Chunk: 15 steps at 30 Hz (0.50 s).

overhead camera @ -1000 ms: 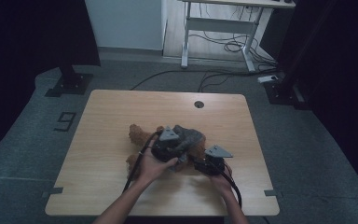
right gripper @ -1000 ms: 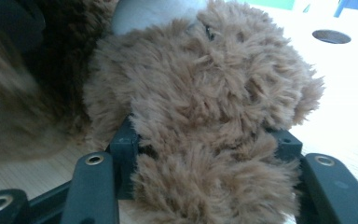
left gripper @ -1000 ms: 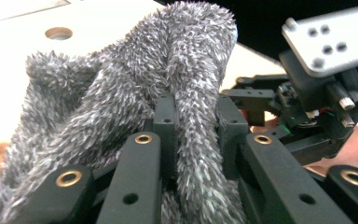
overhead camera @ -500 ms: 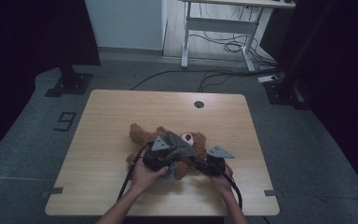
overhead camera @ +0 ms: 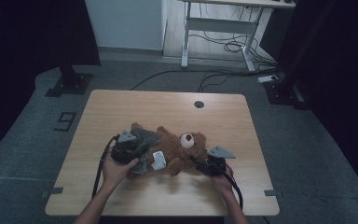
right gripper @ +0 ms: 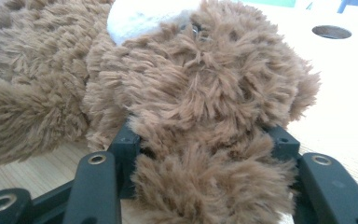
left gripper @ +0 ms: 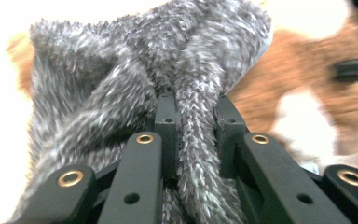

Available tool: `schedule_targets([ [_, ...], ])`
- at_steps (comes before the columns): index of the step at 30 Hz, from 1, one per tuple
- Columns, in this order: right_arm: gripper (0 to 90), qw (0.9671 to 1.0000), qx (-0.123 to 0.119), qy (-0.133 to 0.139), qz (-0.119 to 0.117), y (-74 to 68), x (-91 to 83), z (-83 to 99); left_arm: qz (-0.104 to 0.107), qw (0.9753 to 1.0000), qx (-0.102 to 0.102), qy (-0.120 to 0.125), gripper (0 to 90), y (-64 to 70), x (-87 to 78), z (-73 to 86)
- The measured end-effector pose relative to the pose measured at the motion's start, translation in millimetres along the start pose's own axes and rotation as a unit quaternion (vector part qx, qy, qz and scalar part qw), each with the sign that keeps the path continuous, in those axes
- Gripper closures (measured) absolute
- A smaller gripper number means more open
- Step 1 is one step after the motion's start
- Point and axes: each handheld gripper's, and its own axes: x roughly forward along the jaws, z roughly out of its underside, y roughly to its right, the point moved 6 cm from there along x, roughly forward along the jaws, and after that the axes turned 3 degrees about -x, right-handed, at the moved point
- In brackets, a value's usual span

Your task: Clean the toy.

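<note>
Brown plush: the bear [overhead camera: 179,147] lies on its back near the middle of the table [overhead camera: 168,109], head toward the right gripper [overhead camera: 200,164]. That gripper's jaws are clamped on a brown furry part of the bear [right gripper: 205,140]. Grey fur cloth [overhead camera: 144,140] covers the bear's lower body, and the left gripper [overhead camera: 130,151] pinches a fold of the cloth [left gripper: 191,116].

1. You have one brown bear [overhead camera: 182,148] lying on the table.
2. You have one grey fur garment [overhead camera: 145,139] on the bear.
3. You have one white tag [overhead camera: 158,160] on the bear.
4. You hold two tongs: left [overhead camera: 129,145] and right [overhead camera: 204,164].
5. You work at one table [overhead camera: 168,105], with one round hole [overhead camera: 199,104] in it.
</note>
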Motion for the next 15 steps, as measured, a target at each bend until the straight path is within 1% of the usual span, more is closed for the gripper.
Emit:
schedule_targets([
  [1, 45.5, 1.0, 0.0, 0.0, 0.0, -0.1, 0.0, 0.1, 0.0, 0.9999, -0.01, -0.013, 75.5, -6.6, 3.7, 5.5],
  [3, 45.5, 1.0, -0.001, 0.0, -0.001, -0.2, -0.1, 0.2, -0.011, 0.9988, -0.022, -0.043, 75.5, -18.0, 11.0, 17.9],
  [4, 45.5, 1.0, -0.001, 0.0, -0.001, -0.3, -0.2, 0.4, -0.013, 0.9981, -0.028, -0.053, 75.4, -22.7, 14.6, 23.4],
  [6, 45.5, 1.0, -0.001, 0.0, -0.001, -0.5, -0.5, 0.8, -0.025, 0.9963, -0.037, -0.074, 75.3, -31.0, 20.7, 32.7],
  [7, 45.5, 1.0, -0.001, 0.0, -0.001, -0.4, -0.6, 0.9, -0.025, 0.9958, -0.043, -0.077, 75.3, -33.3, 22.2, 35.2],
  [8, 45.5, 1.0, -0.002, 0.0, -0.002, -0.2, -0.8, 1.1, -0.02, 0.9959, -0.047, -0.075, 75.3, -33.7, 21.8, 35.0],
  [9, 45.5, 1.0, -0.003, 0.0, -0.002, 0.0, -0.9, 1.3, -0.021, 0.9964, -0.046, -0.069, 75.2, -32.9, 19.0, 32.2],
  [11, 45.4, 1.0, 0.0, 0.0, -0.004, 0.9, -1.2, 1.6, -0.024, 0.9981, -0.036, -0.043, 74.8, -26.3, 7.7, 19.5],
  [13, 45.5, 1.0, 0.004, 0.001, -0.003, 1.8, -0.7, 1.4, -0.028, 0.9994, -0.018, -0.009, 74.8, -14.6, -6.4, 1.5],
  [14, 45.4, 1.0, 0.004, 0.0, -0.004, 1.8, -0.9, 1.4, -0.022, 0.9997, -0.008, 0.009, 74.8, -4.9, -13.8, -10.0],
  [15, 45.4, 1.0, 0.004, 0.001, -0.003, 1.6, -0.6, 1.2, -0.015, 0.9997, -0.002, 0.019, 74.9, 1.6, -17.6, -16.7],
])
